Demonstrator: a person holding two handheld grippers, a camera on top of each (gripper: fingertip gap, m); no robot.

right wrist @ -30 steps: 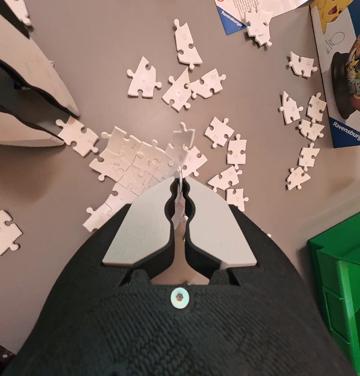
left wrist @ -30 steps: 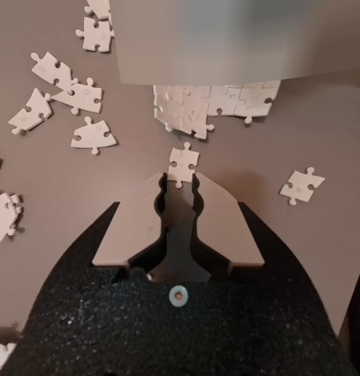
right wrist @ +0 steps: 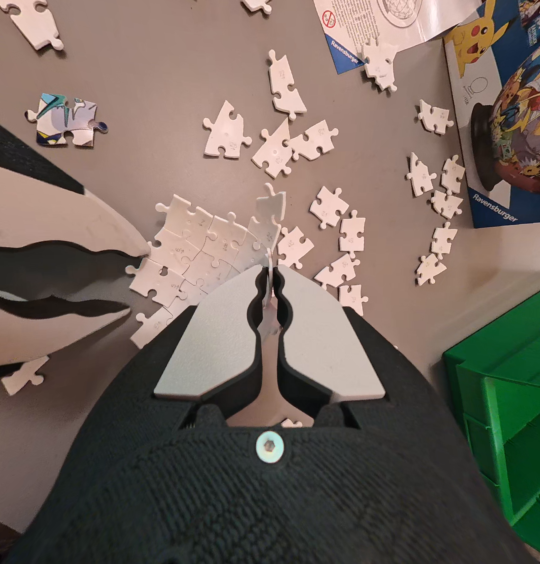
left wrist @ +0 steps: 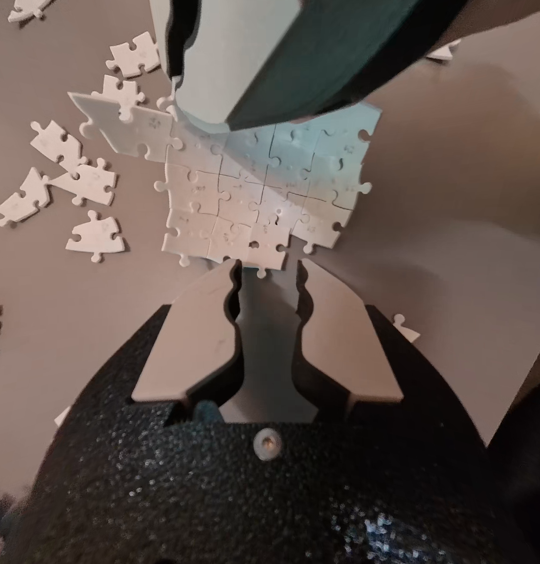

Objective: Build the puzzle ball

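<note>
Left wrist view, white curved puzzle sheet (left wrist: 262, 195) face-down, left hand-held gripper (left wrist: 268, 268) parted, right hand-held gripper (right wrist: 271, 268) pinching its edge

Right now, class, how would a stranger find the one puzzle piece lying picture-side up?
Start at the grey table and look left of the joined white patch of pieces. The colourful printed piece lies alone there; every neighbour shows a blank white back.
</note>
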